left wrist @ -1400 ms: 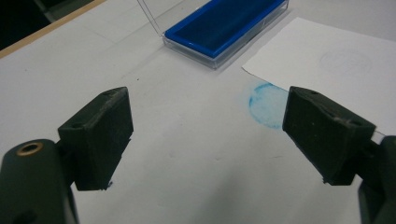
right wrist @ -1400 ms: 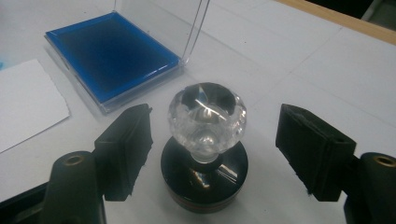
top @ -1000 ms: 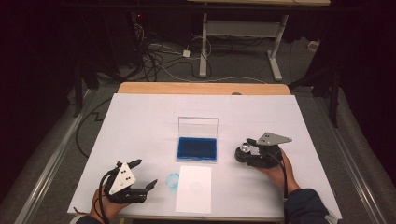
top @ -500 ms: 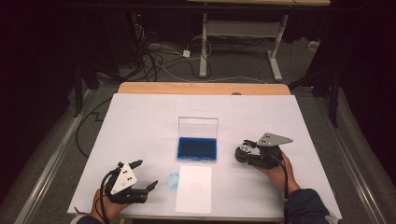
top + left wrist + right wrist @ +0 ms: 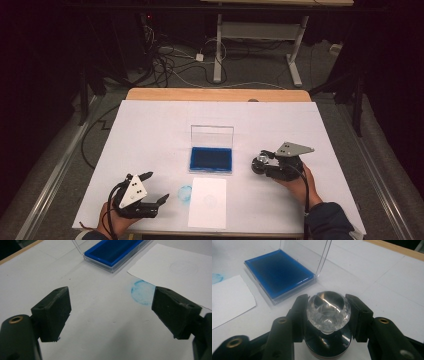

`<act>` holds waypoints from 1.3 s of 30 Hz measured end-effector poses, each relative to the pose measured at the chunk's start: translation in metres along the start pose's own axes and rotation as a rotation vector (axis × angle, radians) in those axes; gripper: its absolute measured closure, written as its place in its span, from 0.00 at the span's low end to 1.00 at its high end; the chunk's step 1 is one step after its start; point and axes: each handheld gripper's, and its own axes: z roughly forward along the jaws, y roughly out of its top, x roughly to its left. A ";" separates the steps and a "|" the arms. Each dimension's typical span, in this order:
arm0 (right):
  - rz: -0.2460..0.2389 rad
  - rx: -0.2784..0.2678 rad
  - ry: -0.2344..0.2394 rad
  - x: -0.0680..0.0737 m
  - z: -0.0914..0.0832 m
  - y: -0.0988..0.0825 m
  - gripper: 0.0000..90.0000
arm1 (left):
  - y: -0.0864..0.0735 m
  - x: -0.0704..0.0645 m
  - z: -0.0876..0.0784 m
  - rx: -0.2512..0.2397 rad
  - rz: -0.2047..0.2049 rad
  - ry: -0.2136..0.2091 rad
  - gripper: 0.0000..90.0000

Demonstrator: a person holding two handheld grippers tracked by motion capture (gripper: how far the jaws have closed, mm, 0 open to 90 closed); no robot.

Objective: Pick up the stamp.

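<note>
My right tongs (image 5: 328,315), whose jaws have just been closing, now clamp the clear-knobbed stamp (image 5: 328,311) upright on the surface, with the open blue ink pad (image 5: 279,273) just ahead-left, while my left tongs (image 5: 111,312) gape empty.

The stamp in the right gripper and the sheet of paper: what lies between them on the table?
In the high view, only bare white table lies between the stamp and the paper; the blue ink pad sits just behind that stretch.
</note>
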 end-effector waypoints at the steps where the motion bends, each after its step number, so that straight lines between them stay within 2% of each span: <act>1: 0.000 0.004 0.003 0.000 0.000 0.001 0.61 | 0.000 0.000 0.000 -0.001 0.000 -0.001 0.17; 7: -0.010 0.040 0.018 -0.002 -0.002 0.005 0.62 | 0.000 0.000 0.000 0.009 -0.007 -0.006 0.17; 10: -0.015 0.058 0.019 -0.002 -0.002 0.007 0.63 | 0.000 0.000 0.000 0.006 0.003 -0.001 0.17; 22: -0.043 0.084 0.028 0.001 -0.003 0.011 0.63 | 0.000 0.000 0.000 0.006 0.008 -0.002 0.17; 28: -0.043 0.054 0.039 0.004 -0.011 0.016 0.63 | 0.002 -0.001 0.001 0.007 0.011 -0.009 0.17; 32: -0.029 0.012 0.060 0.006 -0.023 0.023 0.63 | 0.003 -0.003 0.002 0.009 0.020 -0.011 0.17; 39: -0.044 -0.014 0.075 0.013 -0.035 0.030 0.63 | 0.004 -0.005 0.001 -0.012 0.025 -0.045 0.17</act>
